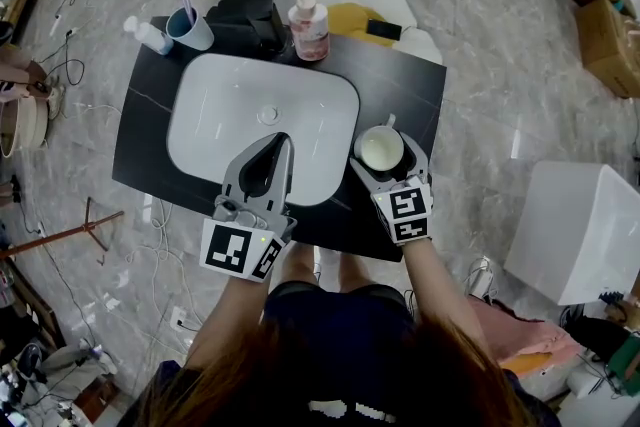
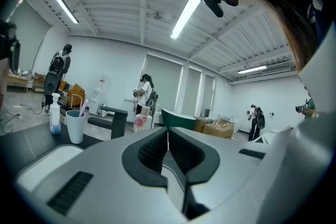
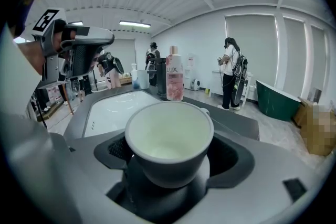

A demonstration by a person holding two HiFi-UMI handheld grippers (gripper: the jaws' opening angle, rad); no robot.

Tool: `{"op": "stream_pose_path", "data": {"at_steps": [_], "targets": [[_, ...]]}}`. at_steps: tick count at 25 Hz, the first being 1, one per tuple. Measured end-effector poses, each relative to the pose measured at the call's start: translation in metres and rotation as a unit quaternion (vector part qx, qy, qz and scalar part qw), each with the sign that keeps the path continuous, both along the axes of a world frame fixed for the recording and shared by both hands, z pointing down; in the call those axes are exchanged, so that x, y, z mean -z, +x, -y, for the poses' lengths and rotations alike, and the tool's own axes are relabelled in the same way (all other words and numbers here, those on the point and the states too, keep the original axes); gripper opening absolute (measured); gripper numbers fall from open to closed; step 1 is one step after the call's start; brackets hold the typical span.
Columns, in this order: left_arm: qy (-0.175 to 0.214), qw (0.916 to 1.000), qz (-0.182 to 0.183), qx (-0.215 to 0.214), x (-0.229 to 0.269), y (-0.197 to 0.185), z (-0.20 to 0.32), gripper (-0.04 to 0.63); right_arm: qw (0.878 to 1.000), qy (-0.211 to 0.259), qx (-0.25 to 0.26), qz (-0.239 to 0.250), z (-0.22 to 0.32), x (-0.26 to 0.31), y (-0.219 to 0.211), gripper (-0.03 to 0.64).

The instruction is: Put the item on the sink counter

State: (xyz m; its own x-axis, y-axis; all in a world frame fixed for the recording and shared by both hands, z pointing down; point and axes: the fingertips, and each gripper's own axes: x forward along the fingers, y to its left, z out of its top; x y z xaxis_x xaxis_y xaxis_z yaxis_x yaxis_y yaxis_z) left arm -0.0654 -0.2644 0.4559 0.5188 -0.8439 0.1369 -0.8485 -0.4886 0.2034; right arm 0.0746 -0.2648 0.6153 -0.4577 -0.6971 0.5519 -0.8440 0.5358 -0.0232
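Right gripper (image 1: 384, 158) pinches the white cup (image 3: 169, 139) over the sink counter (image 1: 400, 85), left gripper (image 1: 281, 141) pressed together, empty; next, I'd say, set it down and let go.

Upper centre of the head view: pink bottle (image 1: 309, 28) with a white cap, upright, just beside a black case (image 1: 245, 20). Upper left: blue tumbler (image 1: 190, 27) holding a toothbrush (image 1: 185, 3), with a small white bottle (image 1: 148, 35) just beside it. Right of the pink bottle: yellow cloth (image 1: 352, 18) bearing a flat black object (image 1: 383, 30). Right edge: white box (image 1: 578, 230) on the marble floor (image 1: 480, 25). Upper right: cardboard boxes (image 1: 610, 35). Right side of the right gripper view: green bathtub (image 3: 277, 99).
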Motion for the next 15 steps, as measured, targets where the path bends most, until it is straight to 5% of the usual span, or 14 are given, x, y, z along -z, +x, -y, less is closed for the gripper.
{"op": "stream_pose_path", "data": {"at_steps": [15], "targets": [[-0.001, 1.0000, 0.003, 0.005, 0.0007, -0.0013, -0.0037, 0.025, 1.000, 0.009, -0.004, 0.006, 0.0103, 0.0013, -0.0005, 0.436]]}}
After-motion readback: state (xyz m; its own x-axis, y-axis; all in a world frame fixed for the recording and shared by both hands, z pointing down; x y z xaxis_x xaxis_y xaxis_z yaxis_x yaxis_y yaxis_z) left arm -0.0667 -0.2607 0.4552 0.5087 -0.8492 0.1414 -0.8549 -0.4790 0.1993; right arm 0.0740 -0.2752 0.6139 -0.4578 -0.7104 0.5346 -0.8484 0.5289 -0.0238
